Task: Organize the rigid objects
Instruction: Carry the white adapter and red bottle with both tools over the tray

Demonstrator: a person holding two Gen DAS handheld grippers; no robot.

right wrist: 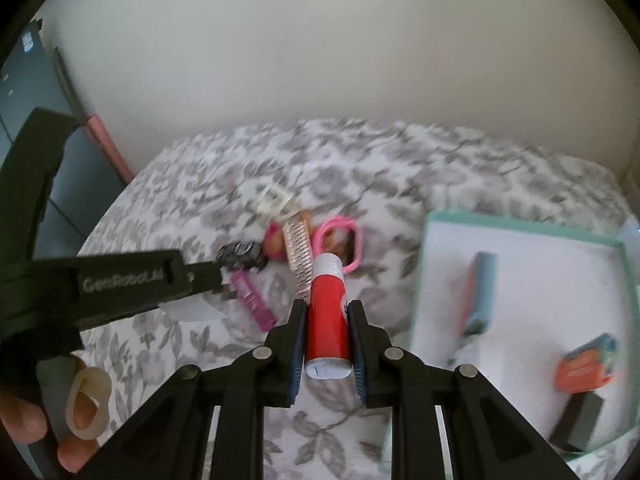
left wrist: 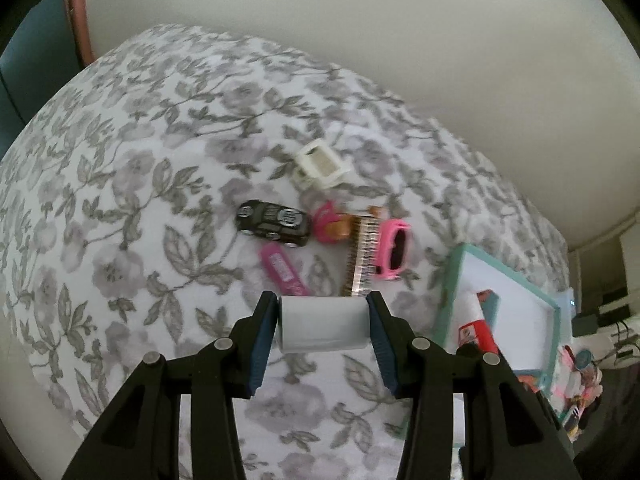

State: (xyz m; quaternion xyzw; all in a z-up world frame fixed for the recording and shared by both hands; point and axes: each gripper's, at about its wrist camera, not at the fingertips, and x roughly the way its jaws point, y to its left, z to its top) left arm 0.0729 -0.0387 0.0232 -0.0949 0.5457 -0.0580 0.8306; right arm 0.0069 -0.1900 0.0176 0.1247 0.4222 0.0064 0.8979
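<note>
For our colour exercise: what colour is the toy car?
Black, clearest in the left wrist view.

**Background only**

Floral grey-and-white bedspread (left wrist: 132, 184) fills most of both views. Plain off-white wall (left wrist: 360, 40) behind its far edge. Pink strip (right wrist: 110, 148) and dark blue-grey cabinet (right wrist: 28, 92) past the left edge. Blurred clutter (left wrist: 580, 380) beyond the right edge.

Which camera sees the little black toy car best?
The left wrist view shows the black toy car best: it is sharp, whole, and its wheels and roof markings show. In the right wrist view the car is blurred and partly hidden behind the left gripper, which crosses in front of it.
</note>
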